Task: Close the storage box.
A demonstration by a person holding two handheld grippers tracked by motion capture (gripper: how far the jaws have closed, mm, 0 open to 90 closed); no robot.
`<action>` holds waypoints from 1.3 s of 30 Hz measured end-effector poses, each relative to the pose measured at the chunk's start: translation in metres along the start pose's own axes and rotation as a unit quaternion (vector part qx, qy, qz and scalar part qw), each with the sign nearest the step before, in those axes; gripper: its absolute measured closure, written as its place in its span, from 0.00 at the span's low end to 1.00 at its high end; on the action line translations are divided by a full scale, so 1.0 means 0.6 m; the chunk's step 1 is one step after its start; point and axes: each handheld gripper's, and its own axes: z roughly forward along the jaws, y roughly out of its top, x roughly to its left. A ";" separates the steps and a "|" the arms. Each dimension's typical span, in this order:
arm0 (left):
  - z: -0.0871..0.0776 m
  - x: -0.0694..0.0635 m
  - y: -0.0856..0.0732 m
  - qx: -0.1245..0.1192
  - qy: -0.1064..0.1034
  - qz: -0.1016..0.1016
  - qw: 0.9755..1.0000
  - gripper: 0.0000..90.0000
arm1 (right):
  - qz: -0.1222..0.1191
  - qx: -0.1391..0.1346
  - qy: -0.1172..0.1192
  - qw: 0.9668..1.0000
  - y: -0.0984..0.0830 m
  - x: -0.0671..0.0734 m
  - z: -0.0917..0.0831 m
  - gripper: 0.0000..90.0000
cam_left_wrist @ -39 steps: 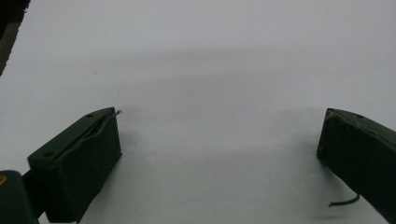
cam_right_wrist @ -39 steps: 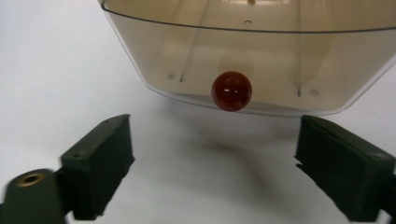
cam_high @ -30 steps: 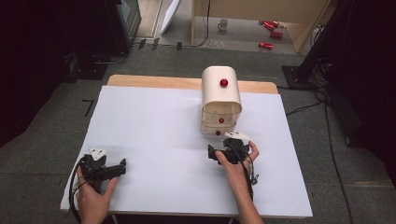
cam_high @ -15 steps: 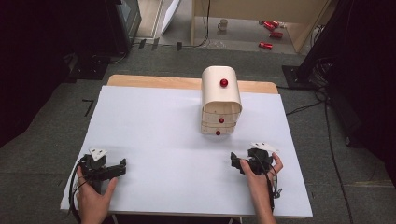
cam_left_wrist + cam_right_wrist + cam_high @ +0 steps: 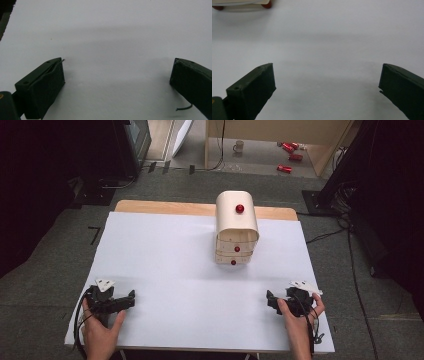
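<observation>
A small cream drawer cabinet [image 5: 237, 227] with red knobs stands at the back middle of the white table [image 5: 165, 250]; its drawers look closed. My left gripper [image 5: 131, 299] rests near the front left corner, held by a hand, jaws wide apart over bare table [image 5: 117, 72]. My right gripper [image 5: 270, 301] rests near the front right, also open with nothing between its jaws [image 5: 327, 75]. The cabinet's bottom edge [image 5: 242, 3] shows at the top left of the right gripper view.
The table's wooden back edge [image 5: 165, 208] borders dark carpet. On the floor beyond lie red cans [image 5: 285, 168] and a mug [image 5: 239, 145]. Cables [image 5: 325, 236] run on the floor to the right of the table.
My right gripper has drawn back from the cabinet's front to the front right of the table. The left gripper has stayed put.
</observation>
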 end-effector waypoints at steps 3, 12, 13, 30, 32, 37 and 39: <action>0.000 0.000 0.000 0.000 0.000 0.000 1.000 0.00 | 0.001 0.003 0.001 1.000 -0.007 -0.018 -0.006 0.00; 0.000 0.000 0.000 0.000 0.000 0.000 1.000 0.00 | -0.031 0.001 -0.035 0.999 -0.028 -0.038 -0.011 0.00; 0.000 0.000 0.000 0.000 0.000 0.000 1.000 0.00 | -0.045 0.003 -0.037 0.998 -0.031 -0.038 -0.009 0.01; 0.000 0.001 0.000 0.001 0.000 0.001 1.000 0.00 | -0.057 -0.002 -0.033 0.998 -0.038 -0.039 -0.005 0.01; 0.000 0.001 0.000 0.001 0.000 0.001 1.000 0.00 | -0.054 0.000 -0.034 0.998 -0.038 -0.039 -0.005 0.01; 0.000 0.001 0.000 0.001 -0.001 0.001 1.000 0.00 | -0.052 0.001 -0.032 0.998 -0.037 -0.040 -0.005 0.01; 0.000 0.001 0.000 0.001 -0.001 0.001 1.000 0.00 | -0.052 0.001 -0.032 0.998 -0.037 -0.040 -0.005 0.01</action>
